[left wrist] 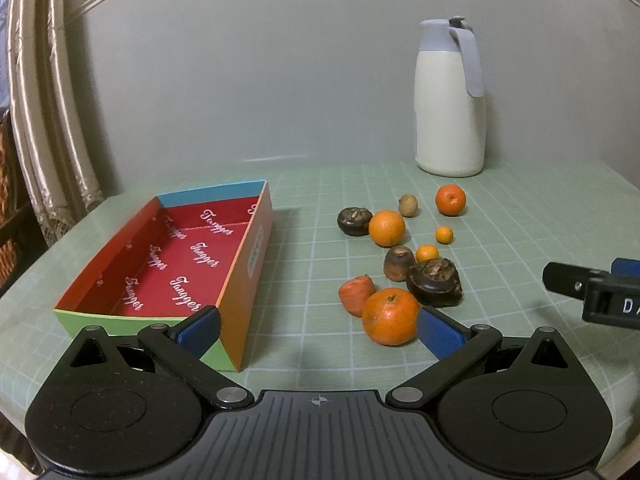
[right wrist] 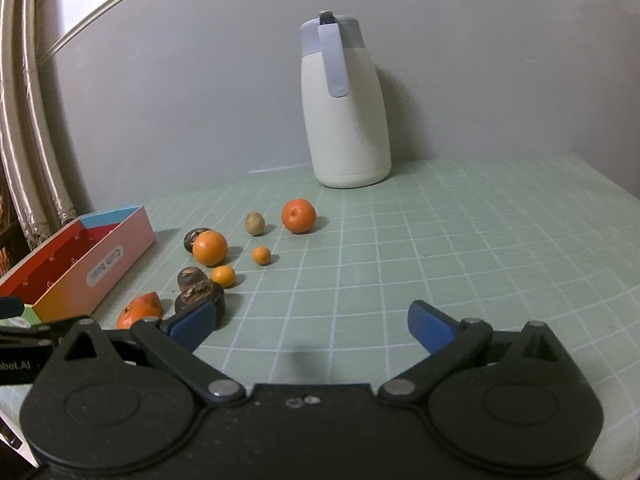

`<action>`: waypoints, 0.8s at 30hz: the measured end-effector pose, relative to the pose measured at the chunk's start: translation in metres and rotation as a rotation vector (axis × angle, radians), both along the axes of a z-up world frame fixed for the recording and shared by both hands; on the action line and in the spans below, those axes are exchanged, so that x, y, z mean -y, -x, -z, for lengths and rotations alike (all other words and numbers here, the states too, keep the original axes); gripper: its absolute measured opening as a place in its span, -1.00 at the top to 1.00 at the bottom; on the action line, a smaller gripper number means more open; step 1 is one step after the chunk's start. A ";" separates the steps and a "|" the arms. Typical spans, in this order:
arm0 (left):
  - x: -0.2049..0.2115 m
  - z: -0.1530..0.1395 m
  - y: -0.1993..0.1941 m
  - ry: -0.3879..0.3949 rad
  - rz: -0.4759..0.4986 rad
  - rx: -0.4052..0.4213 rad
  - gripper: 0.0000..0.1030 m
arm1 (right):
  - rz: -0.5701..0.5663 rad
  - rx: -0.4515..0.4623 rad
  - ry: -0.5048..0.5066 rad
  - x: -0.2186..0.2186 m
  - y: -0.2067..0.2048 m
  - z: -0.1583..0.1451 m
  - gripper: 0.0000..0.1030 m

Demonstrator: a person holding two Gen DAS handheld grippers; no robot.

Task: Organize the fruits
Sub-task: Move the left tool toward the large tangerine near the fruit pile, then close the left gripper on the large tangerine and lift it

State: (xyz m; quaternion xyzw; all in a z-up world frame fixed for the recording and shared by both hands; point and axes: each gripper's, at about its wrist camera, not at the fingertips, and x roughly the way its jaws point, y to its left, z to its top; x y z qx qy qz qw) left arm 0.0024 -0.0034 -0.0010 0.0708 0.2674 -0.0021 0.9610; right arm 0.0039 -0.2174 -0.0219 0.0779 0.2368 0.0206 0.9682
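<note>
Risk sits with the left gripper (left wrist: 318,330), fingers spread beside the big orange (left wrist: 391,316) at lower centre: closing off-centre could roll it into the dark fruit (left wrist: 435,282), while the box (left wrist: 168,264) at left waits and the right gripper (right wrist: 310,326) hangs spread, holding nothing.

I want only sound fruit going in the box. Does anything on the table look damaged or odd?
Yes. The orange piece beside the nearest orange looks torn or shrivelled, not round. The box holds no fruit. Nothing looks spilled.
</note>
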 end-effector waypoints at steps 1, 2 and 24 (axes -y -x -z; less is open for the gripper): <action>0.001 0.000 -0.001 -0.003 0.002 -0.001 -1.00 | 0.005 0.001 -0.001 0.001 0.000 0.000 -1.00; 0.003 0.001 -0.001 -0.007 0.005 -0.003 -1.00 | 0.010 0.001 -0.001 0.002 0.000 -0.001 -1.00; 0.022 0.010 -0.015 -0.033 0.029 0.011 -1.00 | 0.083 0.008 -0.043 0.031 0.009 -0.004 -1.00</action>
